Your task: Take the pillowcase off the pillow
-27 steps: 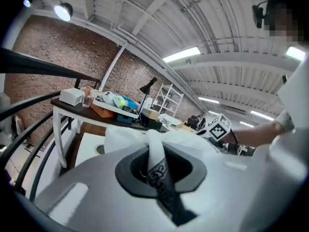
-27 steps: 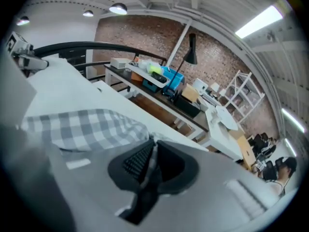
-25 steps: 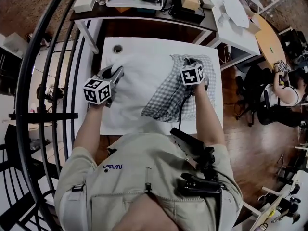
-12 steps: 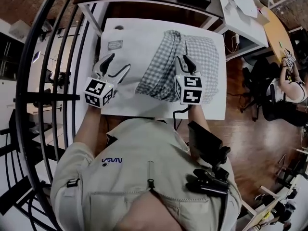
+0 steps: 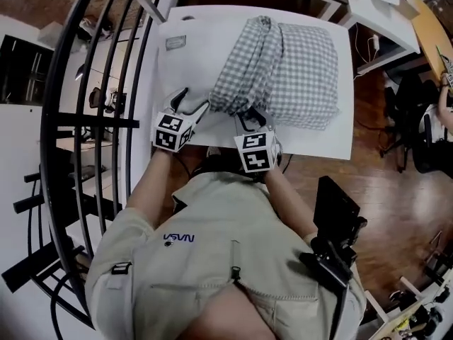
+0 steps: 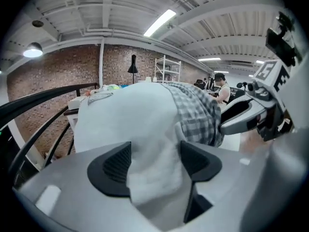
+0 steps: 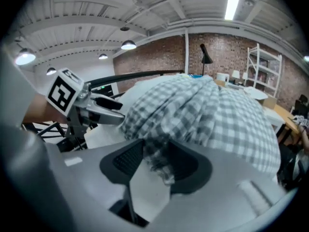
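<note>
**Pillowcase**: checked, bunched over the right part of the white pillow. Its gathered edge runs straight away from the fingers.

**Right gripper**: the nearer one. Its jaws have just been opening and stand spread, with the checked hem loose between them.

**Left gripper**: just beside it. Its jaws have also just been opening and stand spread around the pillow's bare near corner.

**Judgement:** the case must slide rightward, away from the left fingers.

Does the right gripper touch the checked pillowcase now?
Touching. The right gripper view shows the checked pillowcase bunched between the jaws of the right gripper, against the right-hand one; they have just been opening.
</note>
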Demonstrator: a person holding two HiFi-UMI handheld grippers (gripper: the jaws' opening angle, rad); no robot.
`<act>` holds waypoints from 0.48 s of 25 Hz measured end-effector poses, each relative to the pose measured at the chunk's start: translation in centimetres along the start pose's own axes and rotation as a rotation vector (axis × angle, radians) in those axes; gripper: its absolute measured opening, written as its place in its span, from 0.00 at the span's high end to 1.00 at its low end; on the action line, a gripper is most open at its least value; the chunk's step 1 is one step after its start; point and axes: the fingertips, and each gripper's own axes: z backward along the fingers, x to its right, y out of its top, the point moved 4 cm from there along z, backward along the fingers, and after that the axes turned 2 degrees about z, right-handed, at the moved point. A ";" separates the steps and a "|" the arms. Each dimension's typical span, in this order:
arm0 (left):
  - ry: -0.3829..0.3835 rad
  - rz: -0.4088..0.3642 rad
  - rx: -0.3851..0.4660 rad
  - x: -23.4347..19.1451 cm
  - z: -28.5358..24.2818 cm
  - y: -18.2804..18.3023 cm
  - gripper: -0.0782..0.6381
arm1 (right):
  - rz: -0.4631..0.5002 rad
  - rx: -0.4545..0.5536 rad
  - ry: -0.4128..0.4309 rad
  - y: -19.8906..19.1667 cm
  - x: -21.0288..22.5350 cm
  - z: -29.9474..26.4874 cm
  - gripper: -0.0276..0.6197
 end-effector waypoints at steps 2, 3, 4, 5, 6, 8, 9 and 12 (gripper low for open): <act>0.012 -0.065 -0.041 0.2 -1.1 0.0 0.51 | 0.076 -0.026 -0.082 0.0 0.1 -1.7 0.70; 0.031 -0.109 -0.057 0.2 -1.3 0.3 0.60 | 0.110 -0.034 -0.124 0.2 0.4 -2.1 0.77; 0.051 -0.152 -0.062 0.2 -1.2 0.8 0.75 | 0.128 -0.037 -0.153 0.5 0.6 -2.1 0.84; 0.067 -0.185 -0.051 0.1 -0.7 1.5 0.82 | 0.130 -0.031 -0.169 1.0 0.8 -1.6 0.89; 0.078 -0.204 -0.026 0.0 0.0 2.3 0.85 | 0.125 -0.016 -0.181 1.5 0.9 -0.8 0.92; 0.100 -0.210 0.050 -0.4 1.7 4.3 0.86 | 0.114 0.027 -0.225 2.5 1.5 1.3 0.93; 0.110 -0.207 0.092 -0.7 2.5 5.3 0.86 | 0.109 0.046 -0.258 2.9 2.1 2.3 0.93; 0.120 -0.180 0.208 -1.8 4.5 8.3 0.86 | 0.102 0.082 -0.379 3.4 4.6 5.6 0.94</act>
